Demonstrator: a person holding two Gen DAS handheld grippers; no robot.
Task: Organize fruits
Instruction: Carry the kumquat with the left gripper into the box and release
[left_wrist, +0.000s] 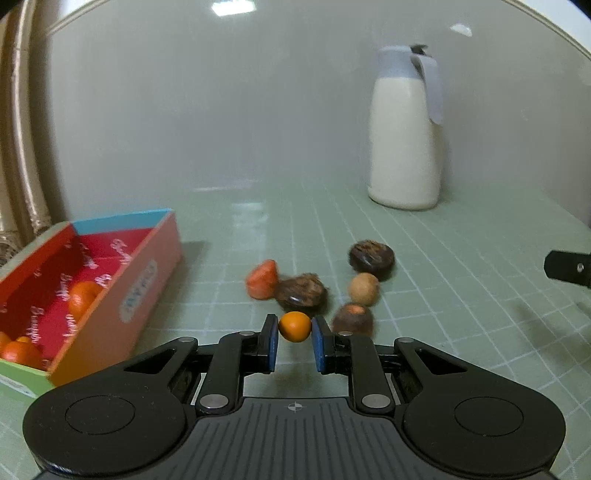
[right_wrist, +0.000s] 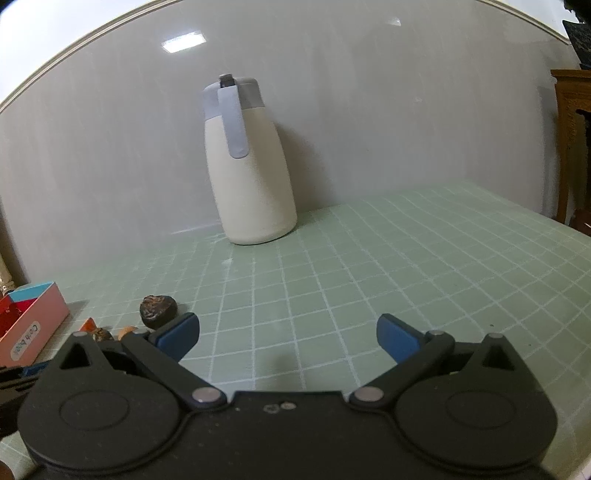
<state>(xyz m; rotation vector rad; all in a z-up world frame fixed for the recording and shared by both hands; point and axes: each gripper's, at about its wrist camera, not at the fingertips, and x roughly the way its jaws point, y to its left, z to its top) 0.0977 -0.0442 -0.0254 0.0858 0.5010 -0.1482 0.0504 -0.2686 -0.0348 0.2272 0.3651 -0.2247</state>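
At the far left lies the open cardboard box (left_wrist: 110, 280), the landmark for everything here; its red lining carries a repeated white script word that I cannot read for certain, and on the pink side wall there is a white oval label with blue letters, too blurred in the left wrist view; in the right wrist view the same label seems to begin with "Cr", but the rest stays unclear. Inside the box rest some orange fruits (left_wrist: 83, 297); their number I cannot tell.

To the right of the box, on the green gridded mat (left_wrist: 443, 266), the left gripper (left_wrist: 294, 326) points a little downward; its blue pads are closed on a small orange fruit (left_wrist: 294, 326), which sits between the fingertips just beside the box's near corner. Beyond it, further from the box, lie a red-orange piece (left_wrist: 263, 282), a dark brown fruit (left_wrist: 303, 295), a brown fruit with an orange top (left_wrist: 351, 318), a tan round fruit (left_wrist: 364, 288) and another dark round fruit (left_wrist: 371, 258); the red-orange piece touches the dark brown fruit.

Well to the right of the box, at the wall, stands a cream jug (left_wrist: 404, 140) with a grey-blue lid and handle; no writing shows on it.

The right gripper (right_wrist: 288, 338) hovers over bare mat, far right of the box; its jaws stand wide apart with nothing between them.
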